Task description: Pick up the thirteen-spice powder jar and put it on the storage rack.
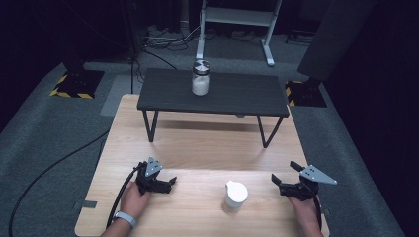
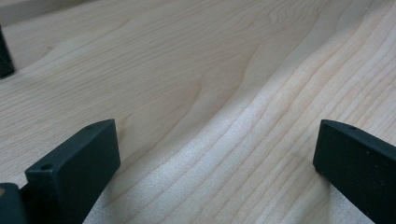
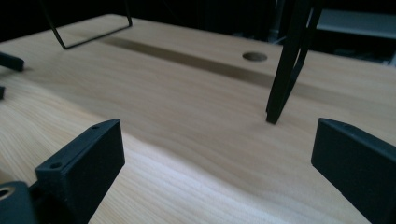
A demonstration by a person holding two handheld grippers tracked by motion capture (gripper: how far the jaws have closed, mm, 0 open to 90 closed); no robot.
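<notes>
Two hand-held claws at rest on a light wooden surface [image 1: 197, 148]. I see my left claw [image 1: 168, 183] near the near-left corner of the surface, held by the left hand [image 1: 133, 197], its jaws pointing toward the right edge. In the left gripper view the jaws stand wide apart, released, with bare wood grain between them; they grasp nothing, and the claw [image 2: 215, 154] sits low over the surface, though I cannot tell whether the jaw tips touch it.

My right claw [image 1: 282, 177] lies near the near-right corner, held by the right hand [image 1: 304, 210], jaws pointing toward the left edge. In the right gripper view this claw [image 3: 215, 154] is likewise spread wide and empty.

A white lidded container [image 1: 234, 196] stands upright near the near edge, between the two claws and closer to the right one, touched by neither. A small dark shelf table [image 1: 212, 94] on thin black legs stands along the far edge of the surface; one leg [image 3: 285, 70] appears in the right gripper view. On top of it, near its middle, stands a glass jar [image 1: 200, 78] with white contents and a metal lid.
</notes>
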